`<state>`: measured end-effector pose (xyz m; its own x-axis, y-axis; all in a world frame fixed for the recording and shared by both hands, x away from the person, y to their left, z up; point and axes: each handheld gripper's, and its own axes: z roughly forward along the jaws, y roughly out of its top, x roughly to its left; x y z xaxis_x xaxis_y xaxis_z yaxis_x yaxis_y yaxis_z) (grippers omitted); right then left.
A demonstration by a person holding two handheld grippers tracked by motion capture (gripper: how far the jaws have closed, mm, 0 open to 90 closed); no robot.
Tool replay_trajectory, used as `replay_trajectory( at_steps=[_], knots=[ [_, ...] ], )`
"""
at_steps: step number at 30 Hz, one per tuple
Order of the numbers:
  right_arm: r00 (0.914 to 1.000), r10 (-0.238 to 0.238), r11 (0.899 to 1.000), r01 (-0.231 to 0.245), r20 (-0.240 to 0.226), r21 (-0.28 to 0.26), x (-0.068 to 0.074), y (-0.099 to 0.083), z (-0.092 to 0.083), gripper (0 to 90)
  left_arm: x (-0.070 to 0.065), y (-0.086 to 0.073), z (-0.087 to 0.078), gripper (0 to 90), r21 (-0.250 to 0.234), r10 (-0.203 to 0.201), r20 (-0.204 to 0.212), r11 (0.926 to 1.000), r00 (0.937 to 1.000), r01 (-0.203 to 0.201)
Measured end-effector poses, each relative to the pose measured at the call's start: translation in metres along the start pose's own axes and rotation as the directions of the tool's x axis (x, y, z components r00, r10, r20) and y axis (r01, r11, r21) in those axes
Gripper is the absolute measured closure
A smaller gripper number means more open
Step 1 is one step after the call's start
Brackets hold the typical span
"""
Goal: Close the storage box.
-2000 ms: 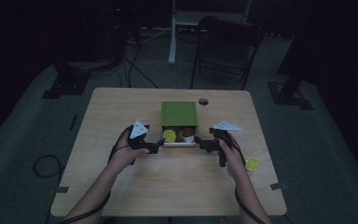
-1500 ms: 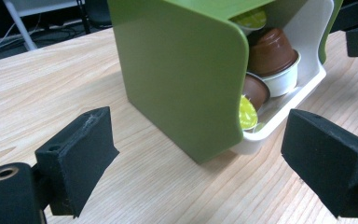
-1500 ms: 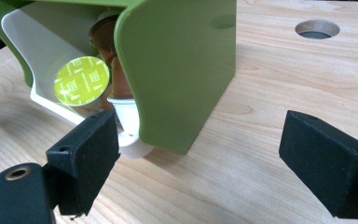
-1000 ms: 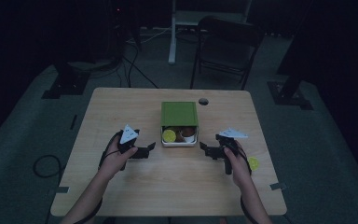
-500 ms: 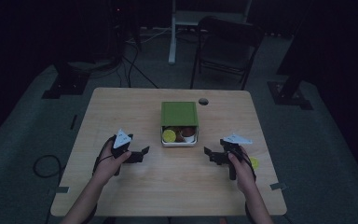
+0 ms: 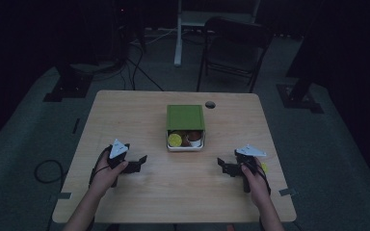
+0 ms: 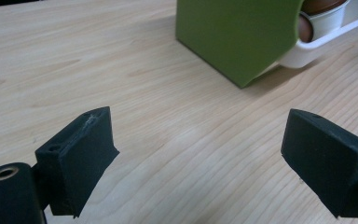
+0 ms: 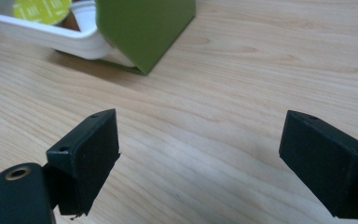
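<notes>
Beside green box [image 6: 185, 117] — left gripper [image 6: 140, 162], right gripper [image 6: 223, 166], jaws wide, empty.

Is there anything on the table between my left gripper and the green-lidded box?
Nothing visible. Bare wood lies between the left gripper and the green-lidded box; its jaws stand open and empty, pointing toward the box.

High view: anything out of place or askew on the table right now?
One thing: a small yellow item lies loose on the table beside the right gripper, apart from the white tray. The green lid only partly covers that tray, leaving its near end open. Nothing looks spilled or damaged.
</notes>
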<state>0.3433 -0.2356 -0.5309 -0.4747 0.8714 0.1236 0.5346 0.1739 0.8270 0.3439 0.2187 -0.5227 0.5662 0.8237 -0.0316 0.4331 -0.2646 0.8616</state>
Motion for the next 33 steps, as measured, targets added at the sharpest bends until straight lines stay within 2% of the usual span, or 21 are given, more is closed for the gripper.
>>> replay_trajectory(
  at_steps=[10,17,28,33],
  knots=[
    [0.9994,-0.012,1.0,0.011,0.032,0.016,-0.002,-0.015,-0.008,11.7,0.01,-0.017,-0.009,9.9,0.036,-0.034,-0.056,0.9987,0.9978,0.036],
    [0.9969,-0.053,0.998,0.052,0.058,0.026,0.002,-0.021,-0.018,11.6,0.019,-0.025,-0.018,9.9,0.047,-0.067,-0.11,0.9962,0.9917,0.073],
    [0.9956,-0.028,0.999,0.025,0.089,0.041,-0.003,-0.033,-0.025,11.6,0.028,-0.039,-0.034,9.9,0.062,-0.086,-0.15,0.9934,0.9849,0.096],
    [0.9918,-0.021,0.998,0.014,0.126,0.061,-0.006,-0.037,-0.028,11.6,0.03,-0.041,-0.041,9.9,0.067,-0.088,-0.169,0.9927,0.9817,0.1]
  ],
)
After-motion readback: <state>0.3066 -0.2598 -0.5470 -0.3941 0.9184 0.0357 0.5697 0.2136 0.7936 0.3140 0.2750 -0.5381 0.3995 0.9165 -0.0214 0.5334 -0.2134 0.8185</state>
